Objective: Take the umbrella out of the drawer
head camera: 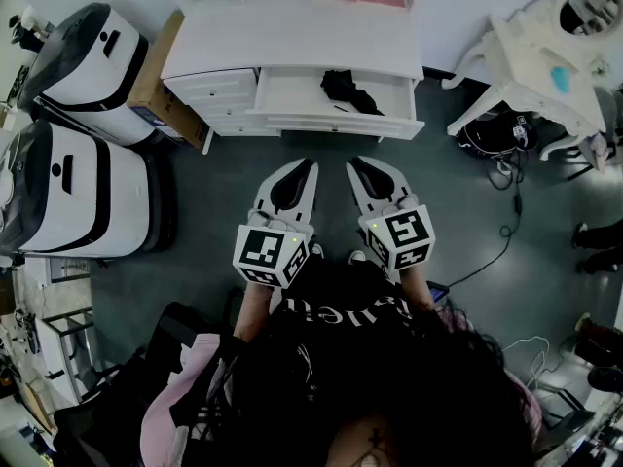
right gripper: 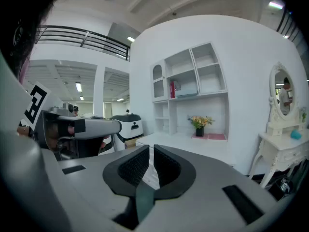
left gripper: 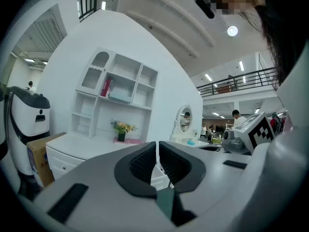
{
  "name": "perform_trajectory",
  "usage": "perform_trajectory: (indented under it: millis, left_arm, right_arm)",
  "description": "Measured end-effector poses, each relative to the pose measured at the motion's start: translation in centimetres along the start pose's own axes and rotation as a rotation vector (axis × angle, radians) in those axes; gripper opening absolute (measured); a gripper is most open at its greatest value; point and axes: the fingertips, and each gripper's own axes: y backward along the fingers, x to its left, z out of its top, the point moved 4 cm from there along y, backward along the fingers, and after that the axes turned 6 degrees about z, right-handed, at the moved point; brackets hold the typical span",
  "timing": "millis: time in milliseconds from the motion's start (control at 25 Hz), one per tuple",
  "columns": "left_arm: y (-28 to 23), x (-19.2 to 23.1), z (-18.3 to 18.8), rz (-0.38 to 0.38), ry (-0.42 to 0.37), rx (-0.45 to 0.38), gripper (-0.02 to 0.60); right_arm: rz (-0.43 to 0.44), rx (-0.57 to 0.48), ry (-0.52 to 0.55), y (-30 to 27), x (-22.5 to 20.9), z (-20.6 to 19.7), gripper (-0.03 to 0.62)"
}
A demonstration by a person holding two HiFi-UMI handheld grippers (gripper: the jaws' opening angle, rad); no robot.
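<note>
Where: A black umbrella lies in the pulled-out drawer of a white counter, in the drawer's right half, with nothing on top of it.

Left tongs: The left tongs are held level, well short of the drawer. In the left gripper view the ribbed pads are drawn together to a thin slit, with nothing between them.

Right tongs: The right tongs sit beside the left pair and tip slightly downward. They are closed and empty in the right gripper view.

Stage: The reach is judged not yet begun. Both pairs must part before either can take the umbrella.

Handling: It looks like a folded compact umbrella, so probably light. The loose, crumpled canopy is likely soft and a little slippery over stiff ribs and a shaft.

Where to hold: The thick middle of the bundle seems the surest place, pinching through the fabric onto the shaft. A grip on cloth alone could slide or drag the canopy open. The handle cannot be made out from here.

Risk: A loose fold could catch on the drawer's front rim on the way out.

Writing: No brand or label can be read on the umbrella, drawer or counter. White lettering on the person's dark top is partly hidden and not legible. The marker cubes carry square patterns only.
</note>
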Motion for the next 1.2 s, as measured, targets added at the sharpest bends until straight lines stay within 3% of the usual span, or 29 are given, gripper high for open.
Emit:
perform_trajectory:
  millis: [840, 1200]
  left_arm:
    - [2.3, 6.9, -2.0, 0.015, 0.023, 0.051, 0.029]
    - [-0.2, 6.2, -2.9, -0.012, 0.035, 0.081, 0.029]
  right_arm:
    - [0.015, 0.047, -0.061, -5.4, 4.0, -2.2, 0.061]
    - [-0.014, 0.081, -0.098, -5.3, 1.4, -3.4, 0.061]
